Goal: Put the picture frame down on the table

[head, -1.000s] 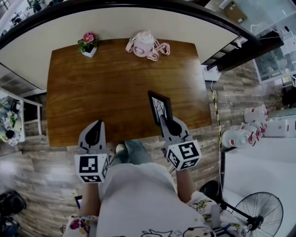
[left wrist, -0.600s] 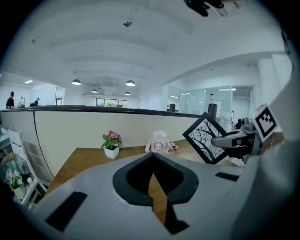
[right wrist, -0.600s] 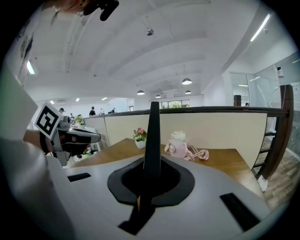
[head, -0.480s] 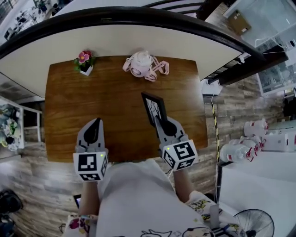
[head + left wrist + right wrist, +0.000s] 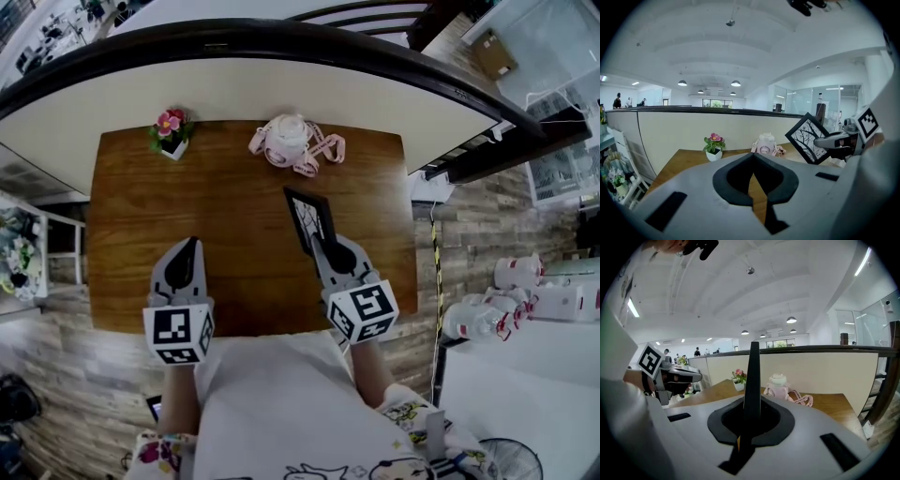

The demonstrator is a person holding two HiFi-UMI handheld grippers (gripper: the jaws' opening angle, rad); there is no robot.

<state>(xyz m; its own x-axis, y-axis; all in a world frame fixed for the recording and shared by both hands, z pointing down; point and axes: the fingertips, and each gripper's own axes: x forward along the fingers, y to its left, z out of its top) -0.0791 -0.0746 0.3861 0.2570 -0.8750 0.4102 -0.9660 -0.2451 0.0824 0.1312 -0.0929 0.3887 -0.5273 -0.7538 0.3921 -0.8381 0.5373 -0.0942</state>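
Head view: above table (image 5: 234, 202) near edge, steeply down, whole top in frame. Left gripper view: low, close, over near-left part, facing far edge. Right gripper view: low, over near-right part, facing far edge, angled left. All three share flower pot (image 5: 171, 127) and pink bottle (image 5: 289, 139) at far edge.

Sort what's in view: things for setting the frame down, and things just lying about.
In the job: picture frame, right gripper clamped on it, table.
Lying about: potted flower, pink bottle with strap, left gripper, shut and empty.
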